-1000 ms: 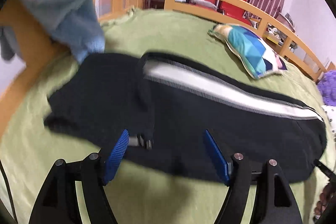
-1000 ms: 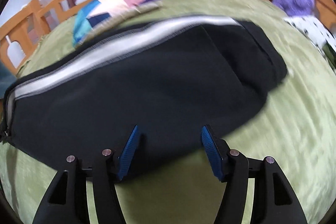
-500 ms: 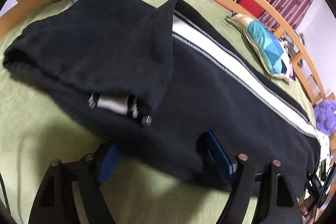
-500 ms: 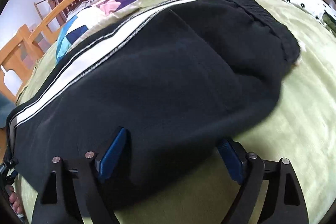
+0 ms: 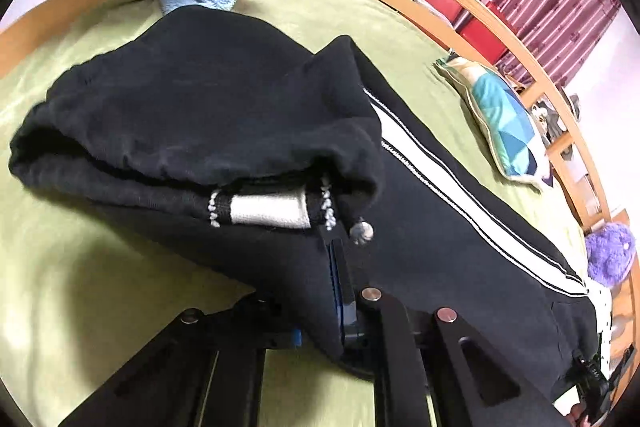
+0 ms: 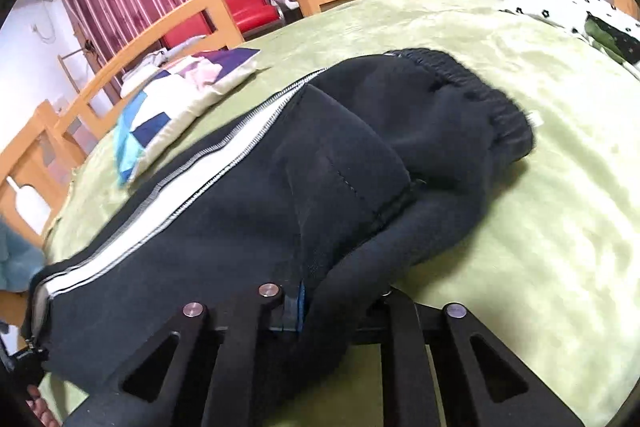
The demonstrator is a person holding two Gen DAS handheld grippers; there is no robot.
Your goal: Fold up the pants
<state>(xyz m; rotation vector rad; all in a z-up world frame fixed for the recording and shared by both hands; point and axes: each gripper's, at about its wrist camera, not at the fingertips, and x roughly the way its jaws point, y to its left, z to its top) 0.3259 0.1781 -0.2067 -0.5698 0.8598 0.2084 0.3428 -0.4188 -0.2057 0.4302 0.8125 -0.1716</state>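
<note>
Black pants [image 5: 224,115] with a white side stripe lie across the green bed [image 5: 80,299]. The left gripper [image 5: 336,291] has its jaws closed on the near edge by the cuffs; the right gripper [image 6: 312,303] pinches the near edge by the waistband. A patchwork pillow [image 6: 172,107] lies beyond.

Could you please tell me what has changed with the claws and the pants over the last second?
Both claws went from open and short of the near edge to closed on the black fleece pants with a white side stripe: the left claw pinches the cuff end, the right claw the waistband end, bunching the fabric. The patchwork pillow and green bedspread stayed put.
</note>
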